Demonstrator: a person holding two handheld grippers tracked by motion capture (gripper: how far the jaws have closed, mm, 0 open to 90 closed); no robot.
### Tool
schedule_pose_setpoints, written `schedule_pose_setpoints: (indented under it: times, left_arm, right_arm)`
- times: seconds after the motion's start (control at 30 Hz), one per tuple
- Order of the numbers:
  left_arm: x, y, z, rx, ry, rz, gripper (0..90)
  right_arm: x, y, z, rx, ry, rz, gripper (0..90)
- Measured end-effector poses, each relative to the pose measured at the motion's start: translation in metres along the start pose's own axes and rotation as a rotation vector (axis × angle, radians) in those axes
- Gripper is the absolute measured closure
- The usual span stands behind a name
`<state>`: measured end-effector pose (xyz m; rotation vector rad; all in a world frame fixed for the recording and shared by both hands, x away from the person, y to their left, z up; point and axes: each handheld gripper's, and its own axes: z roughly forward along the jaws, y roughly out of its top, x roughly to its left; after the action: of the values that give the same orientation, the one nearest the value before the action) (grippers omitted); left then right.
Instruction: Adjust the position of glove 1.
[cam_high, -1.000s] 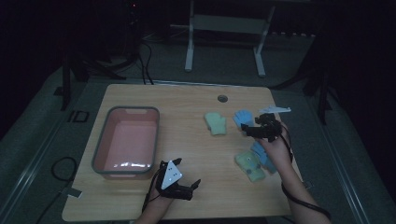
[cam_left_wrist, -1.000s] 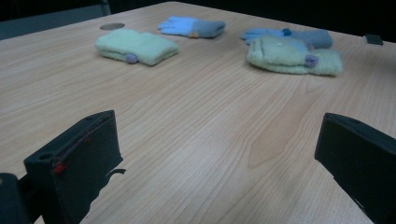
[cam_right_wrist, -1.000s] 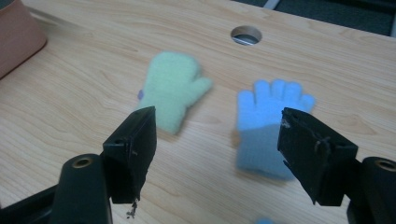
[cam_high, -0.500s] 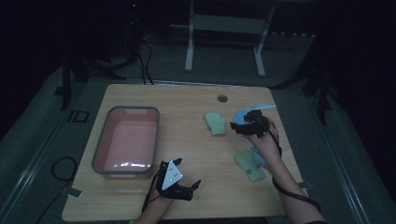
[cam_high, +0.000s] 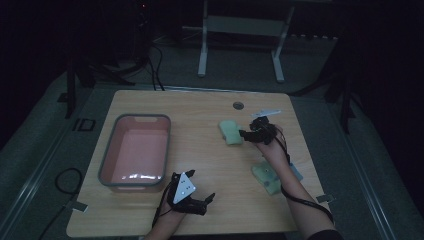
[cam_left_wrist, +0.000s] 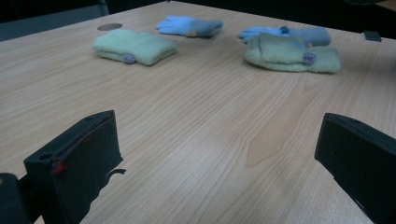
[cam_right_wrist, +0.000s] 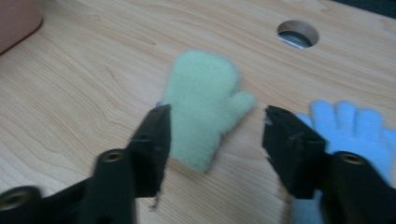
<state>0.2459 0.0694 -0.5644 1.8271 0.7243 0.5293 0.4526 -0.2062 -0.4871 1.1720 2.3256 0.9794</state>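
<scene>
1. Table (cam_high: 200, 115): wood, grippy enough that a soft thing may drag and not slide. A pink bin (cam_high: 134, 152) lies well to the right gripper's left.
2. Green mitten (cam_right_wrist: 201, 105): just ahead of and below the right gripper (cam_right_wrist: 215, 135), flat on the table, thumb toward the blue glove (cam_right_wrist: 355, 128). It looks light, fleecy and limp, so it should squash and droop when lifted.
3. Right gripper: jaws have just been closing, now half-wide, straddling the mitten's cuff end, pads not yet pressing. A hold across the cuff, pinching both layers, looks best.
4. Left gripper (cam_left_wrist: 219, 154): jaws wide, empty, over bare table.
</scene>
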Motion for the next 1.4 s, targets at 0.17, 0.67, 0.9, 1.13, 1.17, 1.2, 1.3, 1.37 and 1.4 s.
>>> schedule_pose_setpoints:
  times: [0.17, 0.67, 0.9, 1.13, 1.17, 1.2, 1.3, 1.37, 1.4]
  left_arm:
    - [0.000, 0.000, 0.000, 0.001, -0.002, -0.001, 0.5]
    - [0.001, 0.000, 0.000, 0.002, -0.007, -0.005, 0.5]
    - [0.001, 0.000, 0.000, 0.001, -0.011, -0.009, 0.5]
    - [0.001, 0.000, 0.000, 0.001, -0.012, -0.007, 0.5]
    - [0.001, 0.000, 0.000, 0.001, -0.012, -0.007, 0.6]
    - [0.001, 0.000, 0.000, 0.001, -0.014, -0.008, 0.5]
    - [0.001, 0.000, 0.000, 0.001, -0.016, -0.009, 0.6]
    - [0.001, 0.000, 0.000, 0.001, -0.015, -0.010, 0.5]
    - [0.001, 0.000, 0.000, 0.002, -0.015, -0.010, 0.5]
  right_arm:
    - [0.000, 0.001, 0.012, 0.018, 0.026, -0.002, 57.2]
    - [0.006, 0.010, 0.060, 0.094, 0.048, -0.045, 55.8]
    - [0.003, 0.015, 0.073, 0.096, -0.001, -0.078, 55.1]
    - [0.001, 0.009, 0.086, 0.119, 0.010, -0.051, 55.1]
    - [0.001, 0.008, 0.086, 0.119, 0.014, -0.046, 55.8]
    - [0.000, 0.008, 0.086, 0.116, 0.021, -0.038, 57.5]
    - [-0.001, 0.006, 0.087, 0.101, 0.031, -0.022, 61.2]
    - [0.001, 0.005, 0.087, 0.097, 0.032, -0.022, 67.1]
    - [0.002, 0.005, 0.087, 0.099, 0.030, -0.022, 70.1]
